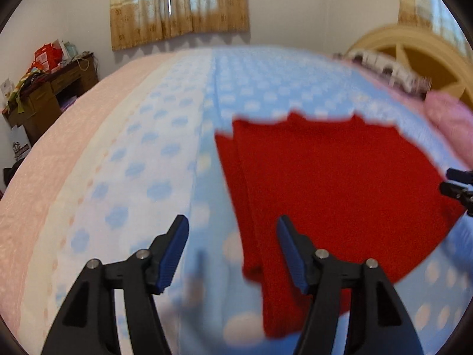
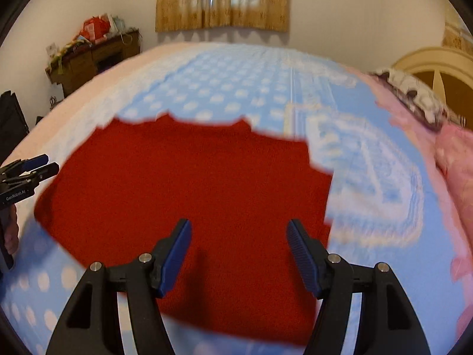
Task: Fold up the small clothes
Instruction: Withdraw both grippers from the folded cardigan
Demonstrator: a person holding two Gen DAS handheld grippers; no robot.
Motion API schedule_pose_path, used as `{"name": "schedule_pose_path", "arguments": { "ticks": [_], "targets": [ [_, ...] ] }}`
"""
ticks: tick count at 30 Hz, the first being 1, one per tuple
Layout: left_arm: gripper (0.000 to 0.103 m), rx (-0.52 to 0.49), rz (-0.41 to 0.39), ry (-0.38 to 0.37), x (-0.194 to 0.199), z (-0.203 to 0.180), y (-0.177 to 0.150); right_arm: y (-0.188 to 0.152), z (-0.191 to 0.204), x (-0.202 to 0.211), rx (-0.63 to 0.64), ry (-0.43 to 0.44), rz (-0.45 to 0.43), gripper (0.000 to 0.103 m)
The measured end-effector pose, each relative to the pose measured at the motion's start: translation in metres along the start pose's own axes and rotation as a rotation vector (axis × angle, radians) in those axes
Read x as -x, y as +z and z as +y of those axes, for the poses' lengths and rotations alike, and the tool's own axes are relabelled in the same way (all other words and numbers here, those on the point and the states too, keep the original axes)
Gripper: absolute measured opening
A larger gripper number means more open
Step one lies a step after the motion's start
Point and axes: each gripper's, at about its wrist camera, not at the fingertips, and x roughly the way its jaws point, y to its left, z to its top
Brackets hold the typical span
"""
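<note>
A red knit garment (image 1: 334,189) lies flat on the blue dotted blanket (image 1: 165,153), with a folded strip along its left edge. My left gripper (image 1: 233,222) is open and empty, held above the garment's left edge. In the right wrist view the red garment (image 2: 183,183) fills the middle. My right gripper (image 2: 239,224) is open and empty above its near right part. The left gripper also shows at the left edge of the right wrist view (image 2: 44,162); the right gripper shows at the right edge of the left wrist view (image 1: 452,182).
The bed has a pink sheet (image 1: 44,177) at the left and pink bedding (image 2: 455,171) at the right. A cream headboard (image 1: 414,50) stands at the far right. A cluttered wooden desk (image 1: 50,88) stands by the far left wall under a curtained window (image 1: 177,3).
</note>
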Motion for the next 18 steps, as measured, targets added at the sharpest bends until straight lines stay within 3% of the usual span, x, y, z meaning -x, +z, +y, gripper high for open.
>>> {"name": "schedule_pose_path", "arguments": {
  "ticks": [3, 6, 10, 15, 18],
  "targets": [
    [0.069, 0.021, 0.006, -0.007, -0.004, 0.003, -0.003, -0.022, -0.024, -0.028, -0.084, -0.008, 0.068, 0.067],
    [0.071, 0.036, 0.003, -0.006, -0.004, 0.007, -0.005, -0.022, -0.036, -0.024, -0.121, 0.001, 0.045, 0.067],
    [0.077, 0.036, -0.010, -0.005, -0.003, 0.006, -0.013, -0.014, -0.033, -0.001, -0.203, 0.001, -0.049, 0.067],
    [0.089, 0.066, 0.007, -0.032, -0.006, 0.012, -0.015, -0.023, -0.041, -0.040, -0.180, -0.126, 0.064, 0.069],
    [0.091, 0.076, 0.015, -0.043, -0.007, 0.013, -0.016, -0.018, -0.068, -0.048, -0.272, -0.072, 0.078, 0.069]
  ]
}}
